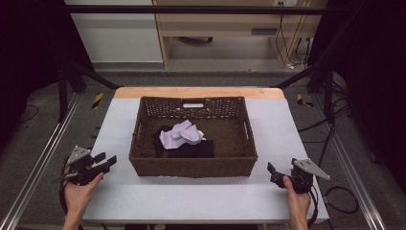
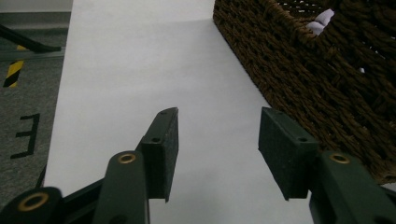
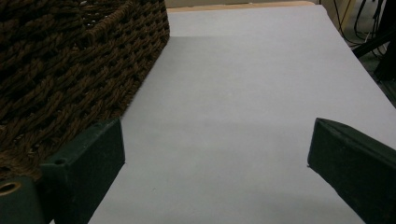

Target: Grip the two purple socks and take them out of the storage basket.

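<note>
Both tools gape beside the basket [image 1: 143, 165]; overhead reveals clothes [image 1: 181, 136] inside.

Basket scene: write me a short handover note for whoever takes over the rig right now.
Left tongs: open, nothing between them, over the table left of the basket.
Right tongs: open, nothing between them, right of the basket.
Things: pale lilac cloth bunched on a black cloth, both inside the basket.
Done: nothing taken out, by the look of it.
Left: probably reaching in for the cloths; neither tongs has touched them yet.
</note>
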Motion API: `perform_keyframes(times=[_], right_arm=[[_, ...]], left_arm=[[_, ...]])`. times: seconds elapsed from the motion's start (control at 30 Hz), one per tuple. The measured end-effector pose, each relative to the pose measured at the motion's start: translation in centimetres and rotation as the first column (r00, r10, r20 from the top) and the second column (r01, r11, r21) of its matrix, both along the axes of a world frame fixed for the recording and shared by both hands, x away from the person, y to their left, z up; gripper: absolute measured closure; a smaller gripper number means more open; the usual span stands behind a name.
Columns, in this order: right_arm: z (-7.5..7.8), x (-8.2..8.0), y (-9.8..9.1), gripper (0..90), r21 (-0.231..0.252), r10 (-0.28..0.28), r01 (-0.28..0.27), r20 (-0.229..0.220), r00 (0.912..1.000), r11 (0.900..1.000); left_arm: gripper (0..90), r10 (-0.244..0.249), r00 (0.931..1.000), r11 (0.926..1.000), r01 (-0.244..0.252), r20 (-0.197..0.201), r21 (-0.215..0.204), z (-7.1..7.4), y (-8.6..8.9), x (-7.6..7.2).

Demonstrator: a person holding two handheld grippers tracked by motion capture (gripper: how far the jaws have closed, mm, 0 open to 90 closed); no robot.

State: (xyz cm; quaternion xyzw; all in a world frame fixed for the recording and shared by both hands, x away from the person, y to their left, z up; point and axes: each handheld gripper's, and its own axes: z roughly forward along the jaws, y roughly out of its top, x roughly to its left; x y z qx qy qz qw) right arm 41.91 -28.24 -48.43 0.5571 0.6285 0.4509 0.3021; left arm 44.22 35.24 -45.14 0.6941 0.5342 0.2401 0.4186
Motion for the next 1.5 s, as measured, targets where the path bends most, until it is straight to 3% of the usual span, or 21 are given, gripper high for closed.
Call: perform_keyframes(times=[0.07,0.43,0.7,0.9,1.27,1.5], right_arm=[[0.0,0.0,0.0,4.4,-0.003,0.002,-0.002,0.002,1.0000,1.0000],[-0.1,0.1,0.0,4.4,-0.002,-0.004,0.004,-0.002,1.0000,1.0000],[-0.1,0.1,0.0,4.4,-0.005,-0.002,0.002,0.000,1.0000,1.0000],[-0.1,0.0,0.1,4.2,-0.007,-0.006,0.006,0.002,1.0000,1.0000],[-0.1,0.0,0.2,4.2,-0.022,-0.011,0.011,0.003,0.9999,0.9997],[-0.1,0.0,0.2,4.2,-0.017,-0.016,0.016,0.002,0.9999,0.9997]], left_arm=[[48.7,0.005,1.0000,1.0000,-0.005,0.004,-0.002,0.2,0.0,-0.1],[49.6,0.005,0.9947,0.9984,0.001,0.103,-0.056,3.4,-0.6,-1.4],[49.2,-0.012,0.9914,0.9982,0.020,0.130,-0.057,4.8,-1.7,-1.9],[49.7,-0.054,0.9795,0.9965,0.066,0.194,-0.051,6.8,-2.9,-2.7],[52.1,-0.103,0.9697,0.9927,0.114,0.222,-0.039,9.1,-4.9,-2.8],[52.6,-0.147,0.9634,0.9873,0.157,0.224,-0.026,10.3,-7.2,-1.7]])
